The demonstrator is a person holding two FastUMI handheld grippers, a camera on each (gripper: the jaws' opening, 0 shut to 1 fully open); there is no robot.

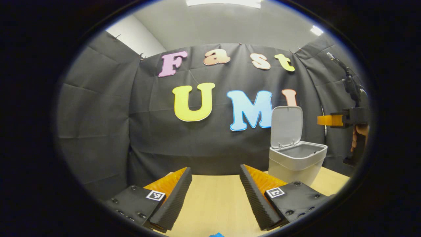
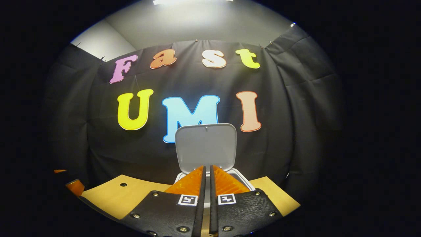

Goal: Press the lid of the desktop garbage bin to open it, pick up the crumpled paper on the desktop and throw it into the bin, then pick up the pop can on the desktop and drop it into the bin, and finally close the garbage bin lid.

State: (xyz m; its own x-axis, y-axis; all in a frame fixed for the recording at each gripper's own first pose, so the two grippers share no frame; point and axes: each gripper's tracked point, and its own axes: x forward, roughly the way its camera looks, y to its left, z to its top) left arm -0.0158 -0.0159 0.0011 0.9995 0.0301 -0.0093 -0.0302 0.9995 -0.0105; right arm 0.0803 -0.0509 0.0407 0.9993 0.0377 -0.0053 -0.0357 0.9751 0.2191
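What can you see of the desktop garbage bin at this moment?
The garbage bin is a small pale grey box with rounded corners, plastic by its look, standing upright on the wooden table near the black cloth wall. Its hinged lid stands open, raised upright at the back. What shows of the inside looks bare. In the right gripper view the right gripper, fingers nearly together, sits just before the bin's rim; contact is unclear.

Bin: body hidden behind right gripper fingers, lid bottom covered; blue scrap cut by the left gripper view's lower edge, unidentifiable.
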